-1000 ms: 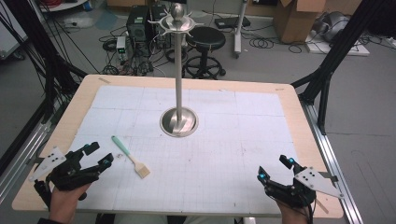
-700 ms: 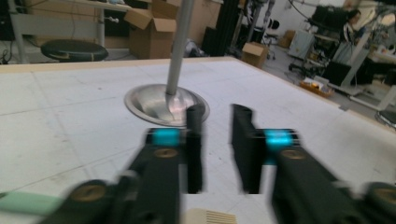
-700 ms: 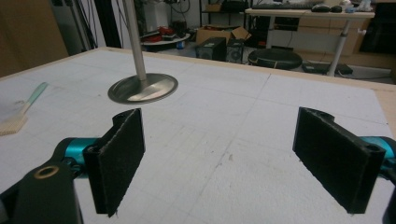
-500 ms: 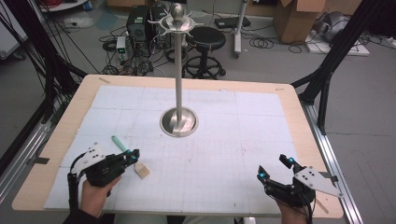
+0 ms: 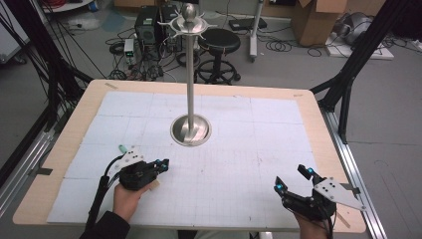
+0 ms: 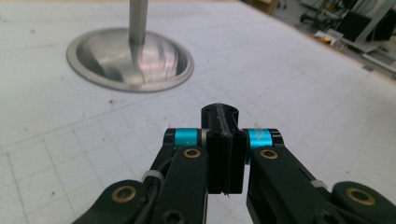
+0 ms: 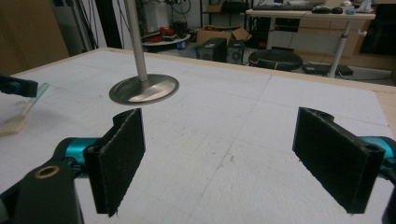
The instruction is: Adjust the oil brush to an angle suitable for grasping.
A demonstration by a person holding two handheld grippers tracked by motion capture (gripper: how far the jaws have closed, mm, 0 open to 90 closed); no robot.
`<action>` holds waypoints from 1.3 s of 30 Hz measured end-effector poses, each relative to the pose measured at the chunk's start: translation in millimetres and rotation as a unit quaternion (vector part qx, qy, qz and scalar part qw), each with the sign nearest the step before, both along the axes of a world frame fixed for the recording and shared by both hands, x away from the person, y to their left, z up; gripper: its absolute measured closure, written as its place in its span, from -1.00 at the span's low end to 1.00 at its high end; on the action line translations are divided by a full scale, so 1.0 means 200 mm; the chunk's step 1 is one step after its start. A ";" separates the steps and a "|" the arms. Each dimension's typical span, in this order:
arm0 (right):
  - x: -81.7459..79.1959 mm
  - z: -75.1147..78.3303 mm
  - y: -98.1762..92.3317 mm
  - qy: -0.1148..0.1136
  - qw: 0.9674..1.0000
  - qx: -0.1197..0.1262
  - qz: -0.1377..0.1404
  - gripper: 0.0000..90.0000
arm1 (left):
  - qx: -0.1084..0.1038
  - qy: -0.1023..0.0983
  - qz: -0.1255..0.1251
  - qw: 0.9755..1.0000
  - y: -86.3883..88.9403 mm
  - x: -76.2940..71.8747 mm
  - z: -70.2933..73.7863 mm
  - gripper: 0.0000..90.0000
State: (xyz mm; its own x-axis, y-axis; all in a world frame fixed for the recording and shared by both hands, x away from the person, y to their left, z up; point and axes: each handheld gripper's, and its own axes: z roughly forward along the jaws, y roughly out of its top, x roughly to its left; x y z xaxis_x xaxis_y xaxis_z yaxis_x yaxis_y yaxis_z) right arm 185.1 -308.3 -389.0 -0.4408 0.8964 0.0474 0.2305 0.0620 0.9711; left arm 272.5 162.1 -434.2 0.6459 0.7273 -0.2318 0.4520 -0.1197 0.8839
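Note:
A small brush lies on the white mat at the front left; its green handle tip point(image 5: 121, 148) and pale bristle head point(image 5: 155, 184) stick out from under my left gripper point(image 5: 161, 163), which hovers across it. In the left gripper view that gripper point(image 6: 224, 116) is shut, pads pressed flat together with nothing seen between them. The right gripper view shows the brush handle point(image 7: 35, 95) and bristles point(image 7: 11, 125) far left. My right gripper point(image 5: 291, 178) rests at the front right, open, and nothing lies between its jaws point(image 7: 224, 158).
A tall metal stand with a round base point(image 5: 191, 130) rises from the middle of the mat, hooks at its top point(image 5: 188, 22). The wooden table edge point(image 5: 328, 149) frames the mat. Black frame legs, cables and a stool stand beyond the table.
My left gripper has moved right from the table's left edge to above the brush, and its jaws have come together. The right gripper has stayed put.

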 end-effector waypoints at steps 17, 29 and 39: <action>0.00 0.00 0.01 -0.002 1.000 -0.002 -0.001 -0.66 | 0.087 0.069 0.009 0.994 -0.02 0.02 -0.09 0.99; -0.02 0.01 -0.01 -0.004 1.000 0.004 -0.008 -0.66 | 0.114 0.074 0.010 0.991 0.06 -0.05 -0.06 0.99; -0.02 0.01 0.00 -0.005 1.000 0.004 -0.011 -0.66 | 0.104 0.088 0.037 0.990 0.24 -0.11 -0.06 0.99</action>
State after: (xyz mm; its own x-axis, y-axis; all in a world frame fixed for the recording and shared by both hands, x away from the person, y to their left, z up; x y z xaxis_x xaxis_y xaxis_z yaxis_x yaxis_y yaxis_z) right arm 180.5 -309.1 -386.8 -0.4211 0.9056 0.0496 0.2218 0.0498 0.9738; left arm 250.6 209.9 -446.6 0.5518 0.8151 -0.1764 0.6115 -0.2517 0.7502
